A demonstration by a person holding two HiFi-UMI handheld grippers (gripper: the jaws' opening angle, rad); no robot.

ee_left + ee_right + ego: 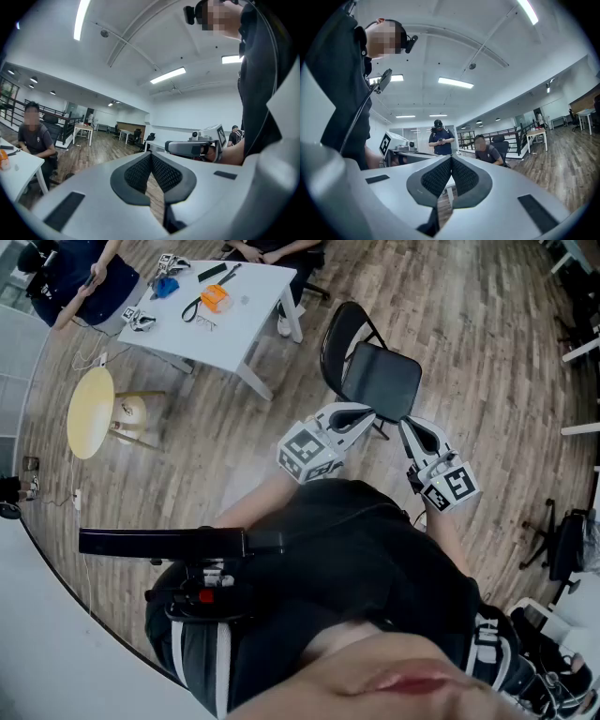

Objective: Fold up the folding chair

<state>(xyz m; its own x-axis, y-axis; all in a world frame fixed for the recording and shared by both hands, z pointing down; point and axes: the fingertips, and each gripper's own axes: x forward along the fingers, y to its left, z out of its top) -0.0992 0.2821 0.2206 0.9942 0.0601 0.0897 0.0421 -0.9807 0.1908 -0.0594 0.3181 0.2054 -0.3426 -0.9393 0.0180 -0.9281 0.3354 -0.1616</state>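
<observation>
The black folding chair with its padded seat and thin tube frame [380, 379] stands open on the plank wood floor [450, 324] just ahead of the person, seat down and backrest hoop on the far side, so the fold has not begun. The left gripper [151, 157] and the right gripper [451, 160] are both held level in front of the person's body, one toward each front corner of the seat. Each has its jaws pressed together with nothing between them, and neither gripper view shows the chair at all. From the head view the left tip looks close to the seat's front edge, though whether it touches cannot be told from that angle. To do this step well, I judge the jaws should open first. One should then take the seat's front lip while the other steadies the backrest hoop or a side tube, so the frame does not skate on the smooth boards as the seat swings up. Lifting slowly and keeping clear of the hinge lets the legs draw together without pinching. The white tabletop strewn with tools [248, 310] and the round yellow stool [91, 413] stand well apart to the left, out of the way.
</observation>
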